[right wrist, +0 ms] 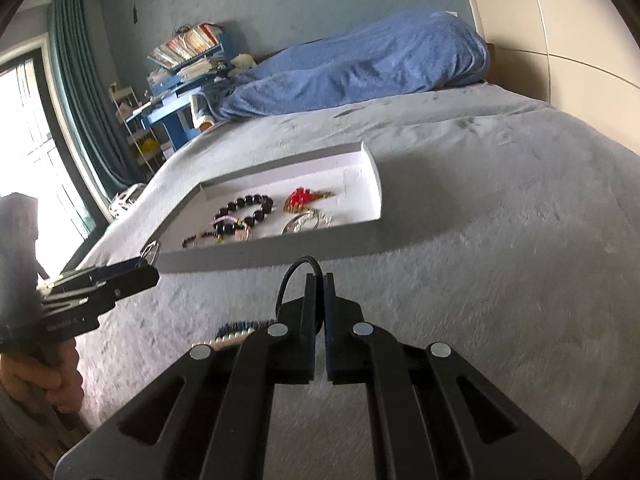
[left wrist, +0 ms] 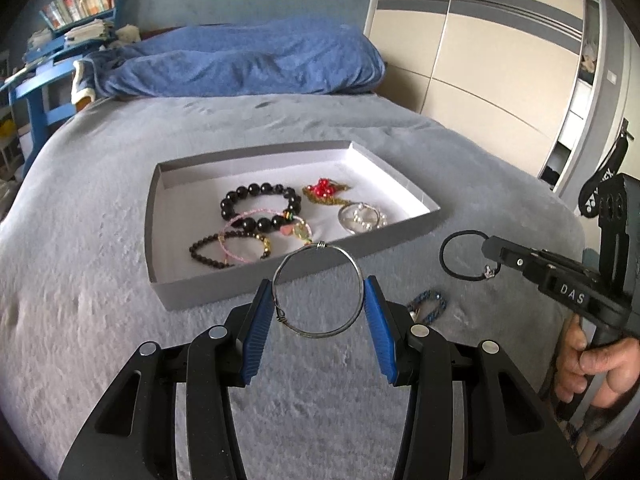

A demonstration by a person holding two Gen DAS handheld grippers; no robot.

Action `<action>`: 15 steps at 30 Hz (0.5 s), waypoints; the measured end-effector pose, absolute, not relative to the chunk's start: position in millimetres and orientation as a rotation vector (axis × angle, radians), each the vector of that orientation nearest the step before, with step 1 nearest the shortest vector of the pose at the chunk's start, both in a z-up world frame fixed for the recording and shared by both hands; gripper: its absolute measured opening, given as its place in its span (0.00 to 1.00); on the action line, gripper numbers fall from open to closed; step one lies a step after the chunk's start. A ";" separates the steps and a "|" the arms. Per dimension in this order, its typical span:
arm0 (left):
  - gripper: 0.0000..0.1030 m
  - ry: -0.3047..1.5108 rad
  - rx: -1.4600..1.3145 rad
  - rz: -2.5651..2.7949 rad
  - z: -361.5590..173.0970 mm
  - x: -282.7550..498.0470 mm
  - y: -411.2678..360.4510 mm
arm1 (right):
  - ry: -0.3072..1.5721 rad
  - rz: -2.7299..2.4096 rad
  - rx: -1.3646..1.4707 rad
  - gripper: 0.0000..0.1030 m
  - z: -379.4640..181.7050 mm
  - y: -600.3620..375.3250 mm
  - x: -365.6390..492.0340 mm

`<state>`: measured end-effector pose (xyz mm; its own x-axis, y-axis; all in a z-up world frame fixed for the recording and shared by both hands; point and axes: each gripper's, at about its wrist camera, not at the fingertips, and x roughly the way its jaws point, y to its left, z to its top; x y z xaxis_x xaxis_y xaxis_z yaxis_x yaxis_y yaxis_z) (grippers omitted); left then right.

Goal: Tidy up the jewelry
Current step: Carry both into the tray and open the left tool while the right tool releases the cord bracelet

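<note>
On the grey plush bedspread (left wrist: 100,264), at far left, a blue shelf of books (left wrist: 80,4) is seen beside a rumpled blue blanket (left wrist: 248,60). A shallow grey cardboard tray (left wrist: 154,240) is set mid-bed, in which a black bead bracelet (left wrist: 256,204), a pink cord bracelet (left wrist: 240,240), a red bead charm (left wrist: 322,188) and a silver ring bangle (left wrist: 356,218) are laid. Just before its near wall, a thin silver wire bangle (left wrist: 318,290) is pinched by the left gripper (left wrist: 318,302) between blue pads (left wrist: 260,328). Further right, a blue braided bracelet (left wrist: 428,308) is left on the cover. A black elastic hair tie (left wrist: 460,256) is clamped by the right gripper (right wrist: 319,280), its jaws pressed together, above the bed.
</note>
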<state>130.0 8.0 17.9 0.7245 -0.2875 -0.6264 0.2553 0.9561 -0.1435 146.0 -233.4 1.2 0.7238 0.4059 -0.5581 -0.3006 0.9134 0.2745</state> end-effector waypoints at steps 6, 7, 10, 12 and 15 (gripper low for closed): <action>0.46 0.671 -0.065 -0.293 23.2 139.9 12.8 | 0.634 0.415 0.166 0.03 13.3 -236.0 157.6; 0.46 0.668 -0.068 -0.291 23.7 142.0 14.1 | 0.628 0.421 0.155 0.03 16.3 -234.3 160.3; 0.46 0.661 -0.074 -0.284 24.9 149.5 18.0 | 0.615 0.432 0.132 0.03 22.2 -228.5 167.2; 0.46 0.659 -0.077 -0.277 25.4 155.2 20.7 | 0.610 0.436 0.119 0.03 23.8 -222.9 170.8; 0.46 0.659 -0.077 -0.264 25.0 162.5 23.9 | 0.607 0.448 0.109 0.03 26.2 -217.2 181.0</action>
<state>162.5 23.9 25.0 0.7586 -0.2667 -0.5945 0.2180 0.9637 -0.1541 181.0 -217.2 26.2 0.7291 0.4374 -0.5265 -0.3746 0.8987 0.2279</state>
